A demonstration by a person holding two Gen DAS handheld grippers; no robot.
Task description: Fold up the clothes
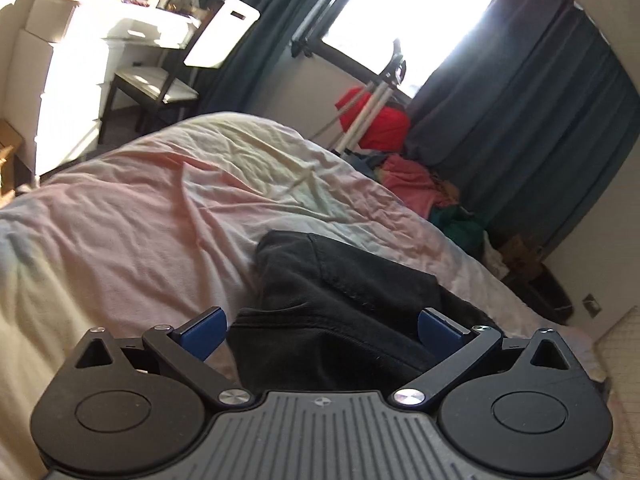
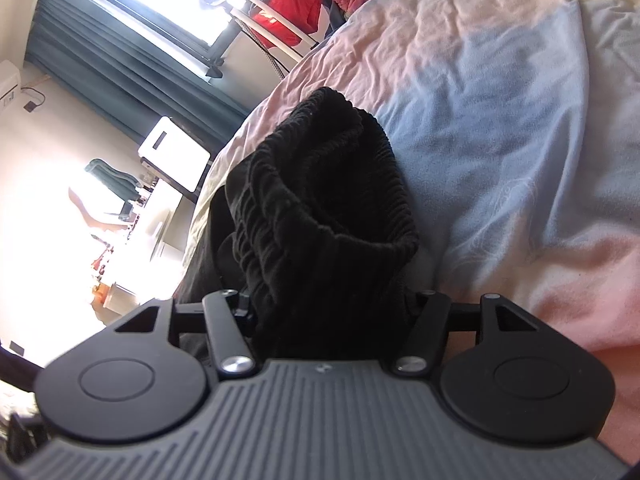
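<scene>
black sweatpants (image 2: 320, 208) lie bunched on the bed (image 1: 132, 208), no fold visible yet; right gripper (image 2: 328, 308) fingers clamp the elastic waistband, left gripper (image 1: 322, 332) fingers spread apart around the fabric.

My garment (image 1: 344, 292) lies on the bed (image 1: 152, 208), near its right edge. Beyond the bed's far right corner a clothes pile (image 1: 416, 188) sits below the window (image 1: 404, 12); left of the bed's far end stands a chair (image 1: 160, 88).
</scene>
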